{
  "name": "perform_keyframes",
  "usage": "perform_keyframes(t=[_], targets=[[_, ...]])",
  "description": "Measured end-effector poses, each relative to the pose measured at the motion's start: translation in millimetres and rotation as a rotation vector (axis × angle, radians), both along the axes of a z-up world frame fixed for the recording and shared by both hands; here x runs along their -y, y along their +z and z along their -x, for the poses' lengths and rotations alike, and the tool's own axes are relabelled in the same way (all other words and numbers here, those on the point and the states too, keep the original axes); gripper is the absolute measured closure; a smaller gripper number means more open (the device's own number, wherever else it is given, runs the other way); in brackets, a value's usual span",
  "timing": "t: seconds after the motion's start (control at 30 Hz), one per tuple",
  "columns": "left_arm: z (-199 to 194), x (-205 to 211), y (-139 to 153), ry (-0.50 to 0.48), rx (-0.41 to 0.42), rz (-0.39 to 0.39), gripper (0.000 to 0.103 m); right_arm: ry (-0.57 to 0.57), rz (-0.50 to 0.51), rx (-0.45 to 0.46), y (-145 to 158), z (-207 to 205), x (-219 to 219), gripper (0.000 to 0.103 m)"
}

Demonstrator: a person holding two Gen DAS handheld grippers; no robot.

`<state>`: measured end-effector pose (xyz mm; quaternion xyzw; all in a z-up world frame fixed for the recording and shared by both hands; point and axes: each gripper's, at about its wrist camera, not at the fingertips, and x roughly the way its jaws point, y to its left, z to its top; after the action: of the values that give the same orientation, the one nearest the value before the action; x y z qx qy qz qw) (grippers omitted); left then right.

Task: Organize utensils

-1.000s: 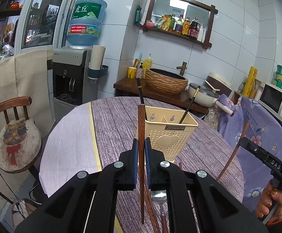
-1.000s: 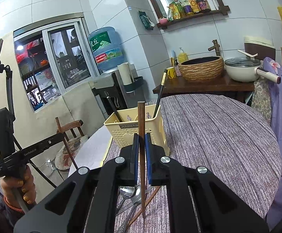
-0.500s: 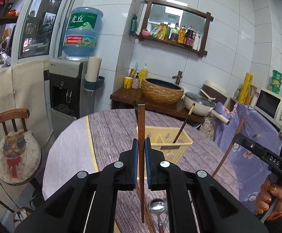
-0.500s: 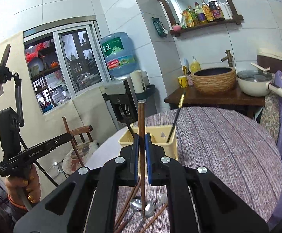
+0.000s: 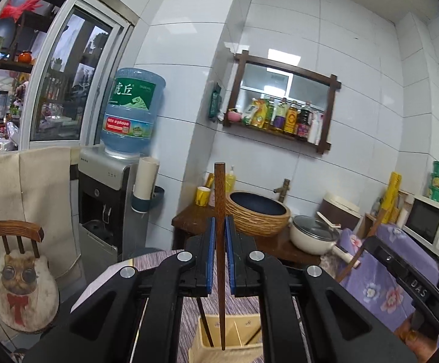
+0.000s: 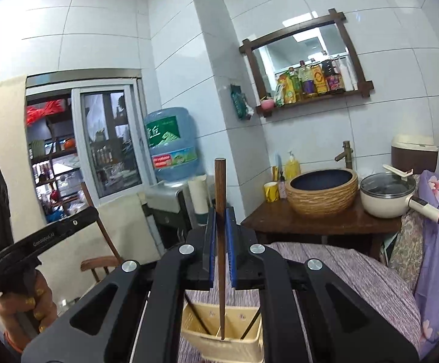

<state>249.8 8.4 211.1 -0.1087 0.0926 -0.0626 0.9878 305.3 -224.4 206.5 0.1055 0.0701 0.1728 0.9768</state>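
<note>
Wooden chopsticks are in hand on both sides: the left gripper (image 5: 219,254) has its fingers (image 5: 210,254) clamped on one brown chopstick (image 5: 219,211) held upright, and the right gripper (image 6: 219,245) grips a second chopstick (image 6: 220,193) the same way. Each stick's lower tip hangs above the cream utensil caddy (image 6: 222,332), which stands on the striped worktop (image 6: 355,272) near the bottom of both views. Two dark chopsticks (image 6: 198,317) already lean in the caddy's compartments. Judged progress: partly done; both held sticks are not yet seated. Whether other utensils remain loose on the worktop cannot be told, as the grippers hide that area.
</note>
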Motion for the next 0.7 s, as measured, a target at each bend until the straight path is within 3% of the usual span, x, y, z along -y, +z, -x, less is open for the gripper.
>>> perform_keyframes(t=[0.1, 0.47, 0.7], targets=[[-17.0, 9.4, -11.8, 0.024, -0.011, -0.003, 0.095, -0.026, 0.014, -0.007, -8.9, -14.3, -7.9, 0.095], [-45.0, 16.9, -87.1, 0.042, -0.152, -0.022, 0.095, -0.035, 0.005, -0.163, -86.7, -48.3, -18.3, 0.095], [-53.9, 10.2, -116.2, 0.05, -0.226, -0.007, 0.095, -0.048, -0.006, -0.208, -108.5, -52.4, -14.3, 0.095]])
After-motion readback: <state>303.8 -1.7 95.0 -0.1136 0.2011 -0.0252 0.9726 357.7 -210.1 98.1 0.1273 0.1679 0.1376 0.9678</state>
